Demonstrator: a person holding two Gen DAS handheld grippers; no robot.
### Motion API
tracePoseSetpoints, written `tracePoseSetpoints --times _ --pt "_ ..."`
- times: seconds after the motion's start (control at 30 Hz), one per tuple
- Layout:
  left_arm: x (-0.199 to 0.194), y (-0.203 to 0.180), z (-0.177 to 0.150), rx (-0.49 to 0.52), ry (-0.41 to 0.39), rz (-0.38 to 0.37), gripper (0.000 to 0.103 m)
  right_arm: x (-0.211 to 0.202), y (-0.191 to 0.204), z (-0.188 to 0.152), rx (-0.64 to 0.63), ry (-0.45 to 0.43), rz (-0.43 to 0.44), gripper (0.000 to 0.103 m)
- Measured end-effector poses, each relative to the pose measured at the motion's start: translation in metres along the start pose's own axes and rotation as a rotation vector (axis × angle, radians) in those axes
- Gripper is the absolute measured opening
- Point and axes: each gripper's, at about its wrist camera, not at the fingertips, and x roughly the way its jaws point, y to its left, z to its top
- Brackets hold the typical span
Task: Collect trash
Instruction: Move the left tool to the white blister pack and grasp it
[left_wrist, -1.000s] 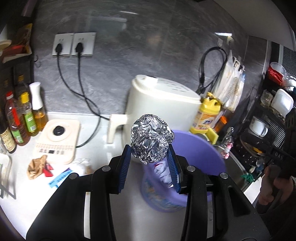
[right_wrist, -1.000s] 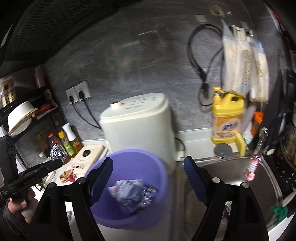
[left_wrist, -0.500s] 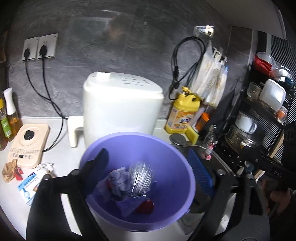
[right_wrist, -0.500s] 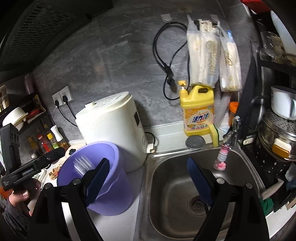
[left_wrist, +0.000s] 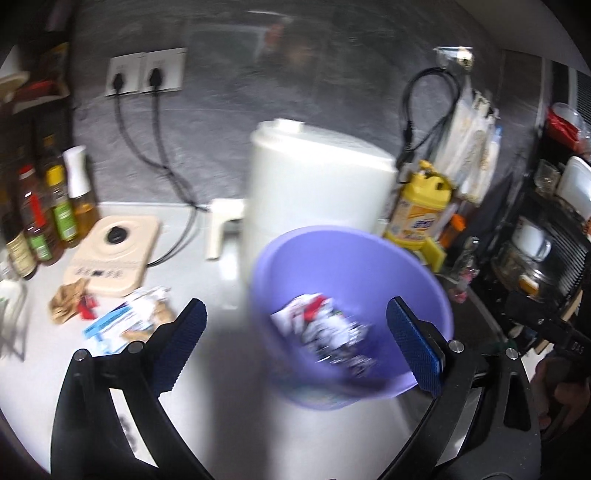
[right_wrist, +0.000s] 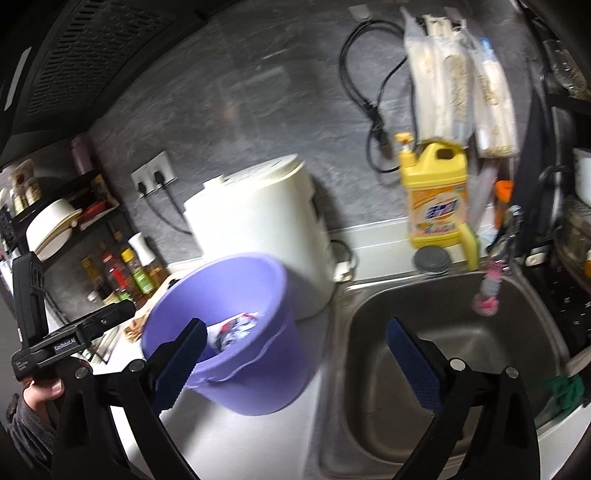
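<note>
Countertop: foil now binned (blurred) in bucket (left_wrist: 351, 266); both claws (left_wrist: 295, 347) (right_wrist: 297, 363) wide, empty.

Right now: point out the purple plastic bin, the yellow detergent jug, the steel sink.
purple plastic bin (right_wrist: 255, 373), right wrist view, outer wall
yellow detergent jug (right_wrist: 436, 192), right wrist view, body front
steel sink (right_wrist: 436, 314), right wrist view, basin back wall

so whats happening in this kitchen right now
A person is clearing trash off a kitchen counter with a handheld tool in each hand. Both the left tool and the right tool are open and empty. The purple bin beside the sink already holds crumpled wrappers. More scraps lie on the counter near the beige appliance: a brown crumpled paper and a blue-and-white wrapper.
</note>
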Motion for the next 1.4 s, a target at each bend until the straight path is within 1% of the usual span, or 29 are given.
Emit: tracePoseSetpoints --times 0.2,0.3,0.47,0.57,0.63,0.93,1.03,1.23,1.33,1.4 --pt "-0.016 0.048 -0.018 -0.084 0.029 0.087 0.097 0.015 0.030 -0.005 -0.024 0.027 0.075 0.096" --pt "-0.024 0.071 -0.025 -0.119 0.033 0.121 0.097 0.022 0.046 -0.004 -0.029 0.035 0.098 0.096" --pt "-0.032 0.099 -0.035 -0.134 0.048 0.156 0.097 0.029 0.074 -0.005 -0.065 0.043 0.124 0.096" --pt "-0.031 0.115 -0.044 -0.128 0.076 0.167 0.097 0.034 0.089 -0.006 -0.075 0.044 0.124 0.096" --pt "-0.025 0.125 -0.053 -0.116 0.115 0.171 0.097 0.037 0.098 -0.007 -0.064 0.046 0.126 0.096" --pt "-0.012 0.158 -0.083 -0.097 0.225 0.118 0.097 0.043 0.137 -0.021 -0.040 0.045 0.091 0.096" --pt "-0.007 0.170 -0.091 -0.089 0.256 0.094 0.097 0.042 0.151 -0.029 -0.032 0.047 0.084 0.096" --pt "0.003 0.187 -0.103 -0.045 0.307 0.034 0.096 0.044 0.176 -0.051 -0.010 0.060 0.040 0.096" --pt "0.012 0.190 -0.111 -0.011 0.347 -0.007 0.091 0.040 0.187 -0.061 -0.001 0.056 0.010 0.096" --pt "0.017 0.192 -0.115 0.007 0.367 -0.026 0.085 0.039 0.193 -0.069 0.014 0.055 -0.015 0.096"
